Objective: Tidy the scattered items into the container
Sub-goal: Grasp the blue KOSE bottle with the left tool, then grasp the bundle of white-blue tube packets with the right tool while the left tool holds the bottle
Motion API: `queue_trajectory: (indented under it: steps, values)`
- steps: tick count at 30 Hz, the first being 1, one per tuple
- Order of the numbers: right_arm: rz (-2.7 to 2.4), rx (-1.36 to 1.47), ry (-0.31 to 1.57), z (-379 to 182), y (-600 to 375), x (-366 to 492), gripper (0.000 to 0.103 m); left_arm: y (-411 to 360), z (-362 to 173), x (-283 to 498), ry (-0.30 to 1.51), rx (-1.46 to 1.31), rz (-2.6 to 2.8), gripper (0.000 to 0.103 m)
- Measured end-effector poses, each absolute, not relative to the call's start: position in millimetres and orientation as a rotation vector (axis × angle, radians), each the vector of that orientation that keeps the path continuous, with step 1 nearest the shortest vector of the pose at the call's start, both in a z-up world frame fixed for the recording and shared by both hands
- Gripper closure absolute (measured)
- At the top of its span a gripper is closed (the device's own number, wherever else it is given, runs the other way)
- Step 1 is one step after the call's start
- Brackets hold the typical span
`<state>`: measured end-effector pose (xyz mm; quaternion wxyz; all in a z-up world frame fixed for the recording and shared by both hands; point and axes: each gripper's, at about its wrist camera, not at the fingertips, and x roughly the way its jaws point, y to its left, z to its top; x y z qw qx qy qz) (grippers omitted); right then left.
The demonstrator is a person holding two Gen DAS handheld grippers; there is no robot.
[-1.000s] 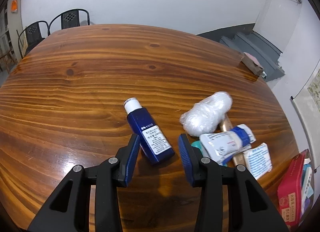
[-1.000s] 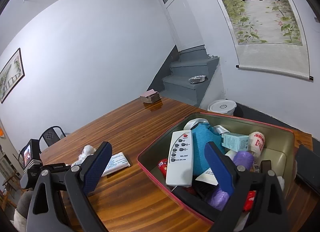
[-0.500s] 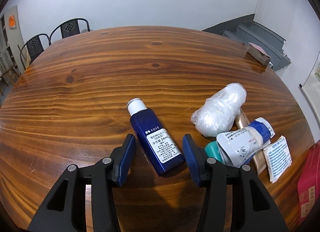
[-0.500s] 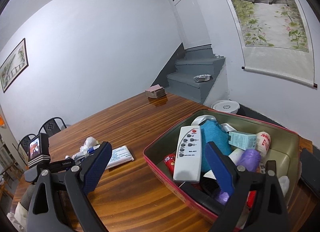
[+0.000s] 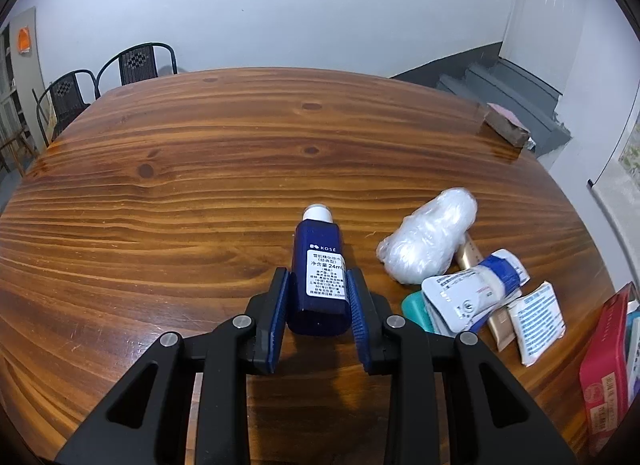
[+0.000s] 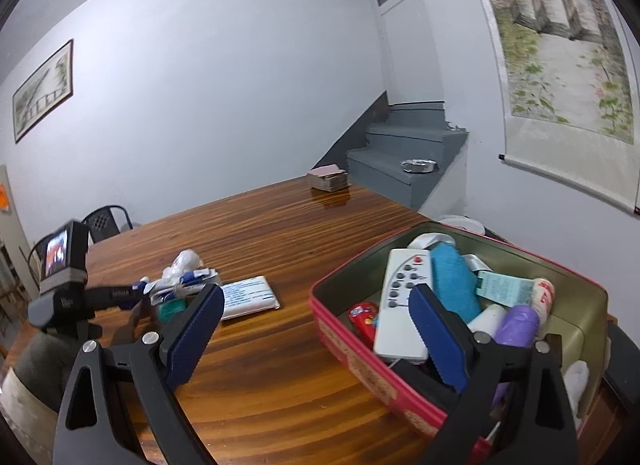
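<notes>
Step in hand: grasp. Left gripper (image 5: pixel 318 305) clamped on blue bottle (image 5: pixel 319 265), which lies on the table (image 5: pixel 200 185) between its pads. Right gripper (image 6: pixel 316 329) spread apart, empty, red tin (image 6: pixel 360 361) just ahead-right. Next: lift, carry to tin.

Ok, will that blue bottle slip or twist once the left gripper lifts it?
Probably stiff: the blue bottle looks rigid and flat-sided, and the left gripper pads sit against those sides. Likely light, being small. It is held near its base, so the white-capped end may droop slightly.
</notes>
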<state>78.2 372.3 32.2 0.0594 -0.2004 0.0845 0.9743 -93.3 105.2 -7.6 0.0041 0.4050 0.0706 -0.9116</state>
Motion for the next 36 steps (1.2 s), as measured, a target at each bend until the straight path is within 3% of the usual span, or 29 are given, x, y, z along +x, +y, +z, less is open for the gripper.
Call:
queue_trajectory:
  steps: [7, 12, 18, 24, 36]
  values:
    - [3.054, -0.741, 0.153, 23.3, 341.0, 58.3, 0.008, 97.4, 3.6, -87.5, 0.301, 1.247, -2.882, 0.072]
    - [3.154, -0.984, 0.232, 15.6, 318.5, 28.4, 0.008, 89.4, 13.4, -84.1, 0.36, 1.217, -2.902, 0.072]
    - [3.186, -1.324, 0.528, 1.1, 291.1, -23.9, 0.008, 82.9, 16.1, -83.4, 0.364, 1.211, -2.904, 0.072]
    - [3.04, -1.48, 0.92, -16.0, 288.0, -72.0, 0.008, 78.0, 4.2, -88.3, 0.346, 1.283, -2.866, 0.071]
    - [2.79, -1.636, 1.298, -52.2, 282.5, -123.5, 0.01, 71.9, -23.3, -97.2, 0.373, 1.387, -2.78, 0.07]
